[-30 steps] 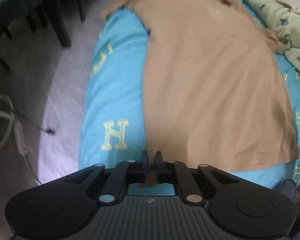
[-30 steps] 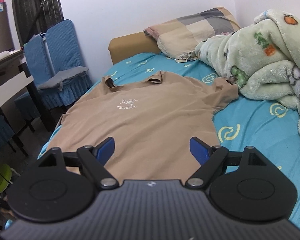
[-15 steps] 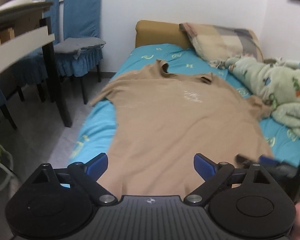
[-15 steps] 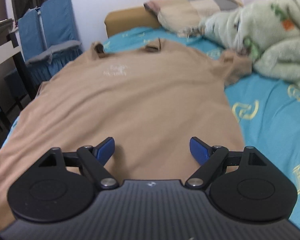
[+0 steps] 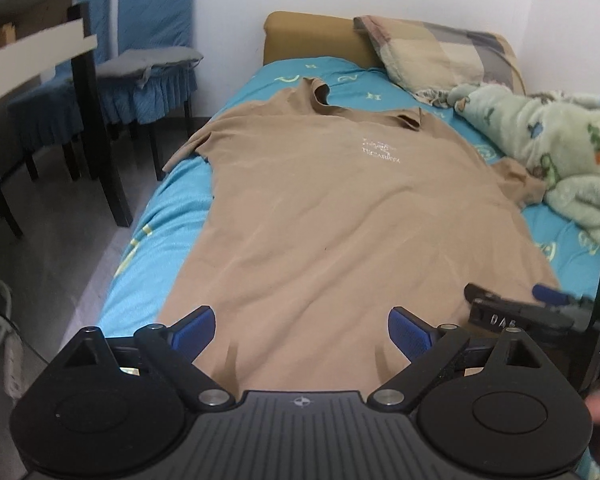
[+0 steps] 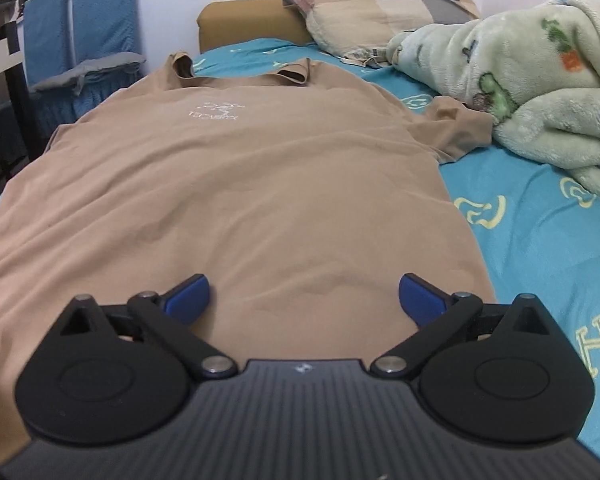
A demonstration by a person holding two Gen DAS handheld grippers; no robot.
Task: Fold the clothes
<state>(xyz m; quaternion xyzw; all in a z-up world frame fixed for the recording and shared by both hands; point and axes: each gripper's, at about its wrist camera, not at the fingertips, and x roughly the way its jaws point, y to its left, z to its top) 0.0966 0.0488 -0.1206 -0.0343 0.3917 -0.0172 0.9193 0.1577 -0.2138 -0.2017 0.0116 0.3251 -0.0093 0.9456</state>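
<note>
T-shirt (image 5: 340, 232) lies flat on the bed (image 5: 160, 240), collar toward the headboard (image 5: 312, 36). Pillow (image 5: 432, 56) against the headboard, behind the T-shirt. Blanket (image 6: 540, 80) heaped right of the T-shirt, touching its right sleeve. Chairs (image 5: 148, 40) left of the bed.

A bed (image 5: 172, 216) in a turquoise sheet carries a tan T-shirt (image 5: 340, 220), a green blanket (image 5: 560, 160) and a pillow (image 5: 432, 56).

White chest logo on tan T-shirt (image 6: 228, 184), lettering illegible; yellow "H" on blue bedsheet (image 6: 540, 248).
</note>
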